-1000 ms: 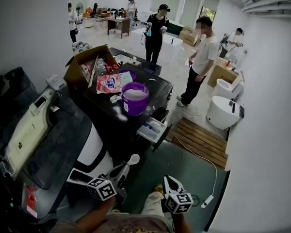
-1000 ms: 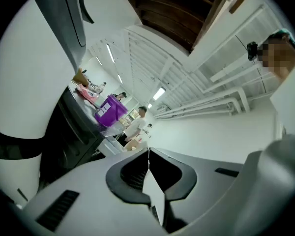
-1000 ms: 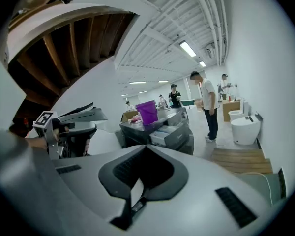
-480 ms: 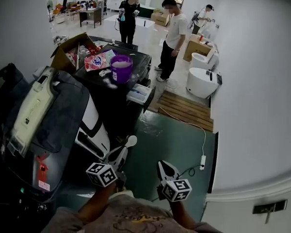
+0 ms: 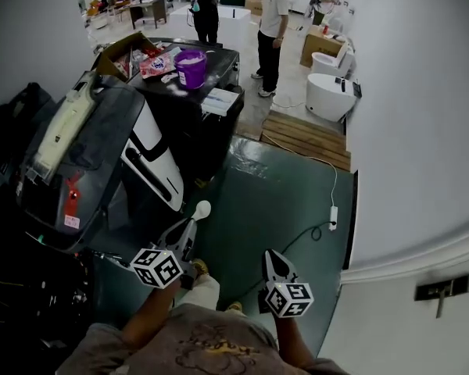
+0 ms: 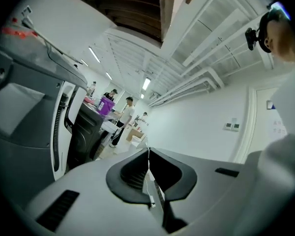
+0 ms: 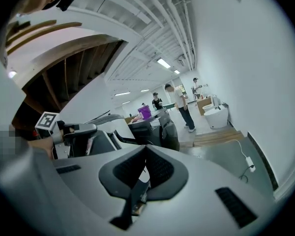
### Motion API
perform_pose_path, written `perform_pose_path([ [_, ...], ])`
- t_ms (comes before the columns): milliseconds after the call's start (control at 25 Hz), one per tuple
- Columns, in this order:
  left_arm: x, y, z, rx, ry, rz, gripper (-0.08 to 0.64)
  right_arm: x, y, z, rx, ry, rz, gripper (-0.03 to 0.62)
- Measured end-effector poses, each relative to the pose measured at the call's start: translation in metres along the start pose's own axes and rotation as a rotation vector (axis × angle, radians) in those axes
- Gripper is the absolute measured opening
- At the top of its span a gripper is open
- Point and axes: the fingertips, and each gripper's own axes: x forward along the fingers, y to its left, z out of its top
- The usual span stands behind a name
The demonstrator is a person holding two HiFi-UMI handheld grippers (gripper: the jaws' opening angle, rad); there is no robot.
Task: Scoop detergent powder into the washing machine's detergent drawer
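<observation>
Green matte floor (image 5: 281, 201); left hand-held gripper (image 5: 188, 228) clamps white round-bowled scoop (image 5: 201, 208) (plastic, probably); right hand-held gripper (image 5: 271, 258) closed, empty.

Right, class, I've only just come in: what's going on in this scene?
A person stands some way from the dark washing machine, with a claw in each hand. The left claw is shut on a white scoop; the right claw is shut and empty. The purple detergent tub sits on the machine, whose drawer is pulled out. No scooping is under way.
</observation>
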Motion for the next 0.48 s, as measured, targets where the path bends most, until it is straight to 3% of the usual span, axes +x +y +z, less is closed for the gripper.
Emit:
perform_pose_path([
  [240, -0.052, -0.013, 0.012, 0.044, -0.042, 0.058, 0.023, -0.029, 0.030, 0.019, -0.041, -0.048, 0.033, 0.002],
  [480, -0.080, -0.009, 0.020, 0.118, -0.060, 0.062, 0.023, -0.029, 0.059, 0.010, -0.058, -0.045, 0.023, 0.002],
])
